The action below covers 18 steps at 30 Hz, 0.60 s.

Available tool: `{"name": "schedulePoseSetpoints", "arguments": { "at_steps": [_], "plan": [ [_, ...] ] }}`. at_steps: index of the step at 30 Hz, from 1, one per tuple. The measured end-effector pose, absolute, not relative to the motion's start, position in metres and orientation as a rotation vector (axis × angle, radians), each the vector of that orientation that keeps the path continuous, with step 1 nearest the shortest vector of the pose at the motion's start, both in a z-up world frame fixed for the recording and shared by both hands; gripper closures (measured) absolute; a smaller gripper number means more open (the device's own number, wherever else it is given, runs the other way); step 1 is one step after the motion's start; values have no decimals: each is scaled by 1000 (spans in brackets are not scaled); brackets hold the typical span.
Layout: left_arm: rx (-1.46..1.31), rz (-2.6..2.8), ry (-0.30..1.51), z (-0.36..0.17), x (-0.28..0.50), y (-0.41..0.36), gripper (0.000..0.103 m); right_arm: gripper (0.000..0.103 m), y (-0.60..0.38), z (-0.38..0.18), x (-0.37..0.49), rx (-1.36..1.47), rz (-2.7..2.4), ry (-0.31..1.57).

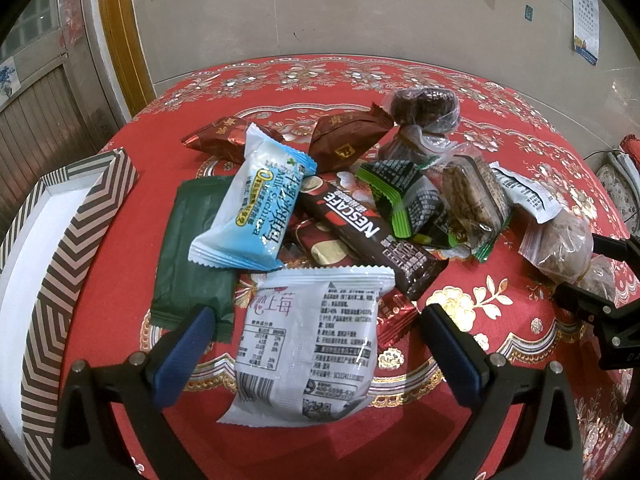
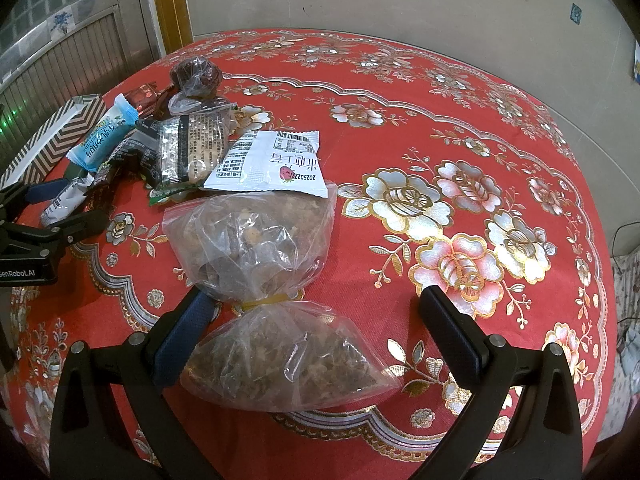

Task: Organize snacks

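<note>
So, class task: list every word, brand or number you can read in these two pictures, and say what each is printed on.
"NESCAFE": brown coffee stick.
"Milk Sachima": blue snack packet.
"20250221": white strawberry packet.
"GenRobot.AI", first letter cut off: left gripper.
Ingredient tables, barcodes and the wall calendar: too small to read.

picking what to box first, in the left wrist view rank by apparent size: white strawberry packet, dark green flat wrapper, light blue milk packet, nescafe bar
1. white strawberry packet, though nearest the camera
2. dark green flat wrapper and light blue milk packet: look alike, unranked
3. brown Nescafe bar

The snack pile (image 1: 328,208) lies on the table (image 1: 500,300), right of the box (image 1: 52,240).
</note>
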<state>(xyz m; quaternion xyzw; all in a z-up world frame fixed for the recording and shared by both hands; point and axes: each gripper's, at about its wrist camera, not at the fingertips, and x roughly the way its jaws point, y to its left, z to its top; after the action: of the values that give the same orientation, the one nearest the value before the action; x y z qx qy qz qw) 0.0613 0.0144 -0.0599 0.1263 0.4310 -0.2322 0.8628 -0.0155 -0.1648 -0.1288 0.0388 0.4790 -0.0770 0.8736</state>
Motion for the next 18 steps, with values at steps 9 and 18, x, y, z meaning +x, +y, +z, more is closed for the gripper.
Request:
{"name": "schedulePoseSetpoints", "arguments": {
  "at_steps": [9, 18],
  "plan": [
    [265, -486, 904, -60, 62, 14, 0, 0, -165, -129, -15, 81, -161, 1000],
    [265, -486, 904, -60, 63, 14, 0, 0, -167, -130, -15, 81, -161, 1000]
  ]
}}
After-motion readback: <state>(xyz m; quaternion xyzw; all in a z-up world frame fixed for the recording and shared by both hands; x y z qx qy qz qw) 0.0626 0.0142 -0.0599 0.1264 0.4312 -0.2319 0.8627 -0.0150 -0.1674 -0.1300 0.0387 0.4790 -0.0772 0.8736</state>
